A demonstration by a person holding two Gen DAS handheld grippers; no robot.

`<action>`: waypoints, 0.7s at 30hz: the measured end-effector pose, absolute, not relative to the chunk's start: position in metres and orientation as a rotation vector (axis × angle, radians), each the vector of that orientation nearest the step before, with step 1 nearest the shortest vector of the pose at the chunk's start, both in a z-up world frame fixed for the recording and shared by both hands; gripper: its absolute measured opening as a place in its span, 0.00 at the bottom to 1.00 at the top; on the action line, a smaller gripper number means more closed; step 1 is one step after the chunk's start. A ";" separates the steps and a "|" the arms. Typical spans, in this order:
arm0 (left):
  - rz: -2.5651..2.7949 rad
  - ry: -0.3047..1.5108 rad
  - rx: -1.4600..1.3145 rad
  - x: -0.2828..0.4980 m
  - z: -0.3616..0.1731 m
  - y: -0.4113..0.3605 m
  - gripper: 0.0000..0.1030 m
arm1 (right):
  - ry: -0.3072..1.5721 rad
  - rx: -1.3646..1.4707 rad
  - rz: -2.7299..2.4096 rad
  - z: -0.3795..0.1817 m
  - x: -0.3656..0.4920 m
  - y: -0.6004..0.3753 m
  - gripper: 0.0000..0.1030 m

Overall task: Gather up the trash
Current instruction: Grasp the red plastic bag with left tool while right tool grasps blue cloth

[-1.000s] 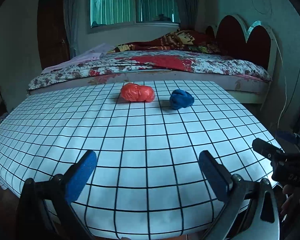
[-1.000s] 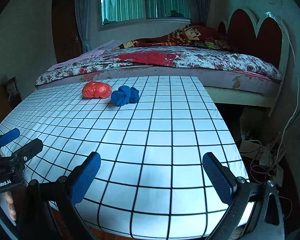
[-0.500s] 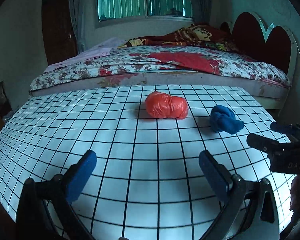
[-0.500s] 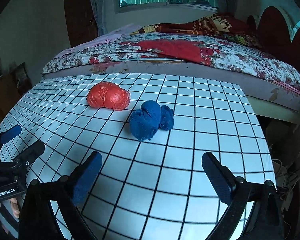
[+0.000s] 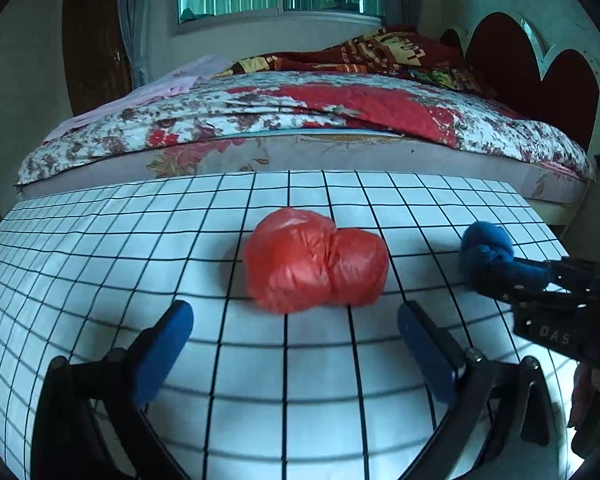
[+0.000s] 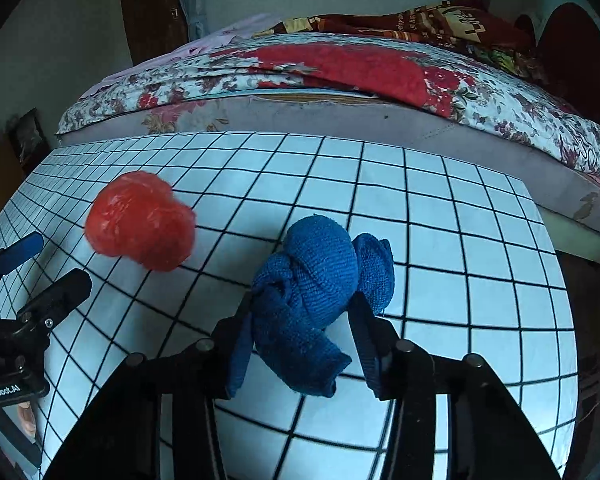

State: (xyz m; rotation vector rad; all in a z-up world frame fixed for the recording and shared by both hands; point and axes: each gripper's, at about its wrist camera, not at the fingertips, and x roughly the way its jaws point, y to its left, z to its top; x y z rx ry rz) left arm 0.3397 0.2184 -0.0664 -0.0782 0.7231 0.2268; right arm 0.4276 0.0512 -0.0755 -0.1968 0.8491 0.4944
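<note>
Already the right gripper (image 6: 300, 340) is closing around the blue knitted bundle (image 6: 320, 280) on the gridded table (image 6: 480, 240); its pads seem to touch only the loose lower folds, so it may slip. Nearby, the left gripper (image 5: 296, 344) gapes empty before the red plastic wad (image 5: 316, 260).

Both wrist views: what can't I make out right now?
- Where the trash goes: no bin in either view.
- Red bag: contents hidden by its own plastic; blurred in the right view.
- Blue cloth: underside hidden; right gripper closing around it, pad contact unclear.
- Left gripper: open, empty.
</note>
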 end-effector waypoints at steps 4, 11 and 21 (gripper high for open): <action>0.215 0.750 -0.067 0.369 -0.071 0.216 0.99 | 0.856 -0.192 0.477 -0.076 0.446 0.043 0.46; 0.197 0.865 -0.050 0.401 -0.089 0.214 0.79 | 0.876 -0.186 0.486 -0.083 0.456 0.047 0.46; 0.139 0.770 -0.013 0.363 -0.074 0.201 0.48 | 0.785 -0.176 0.522 -0.071 0.425 0.032 0.29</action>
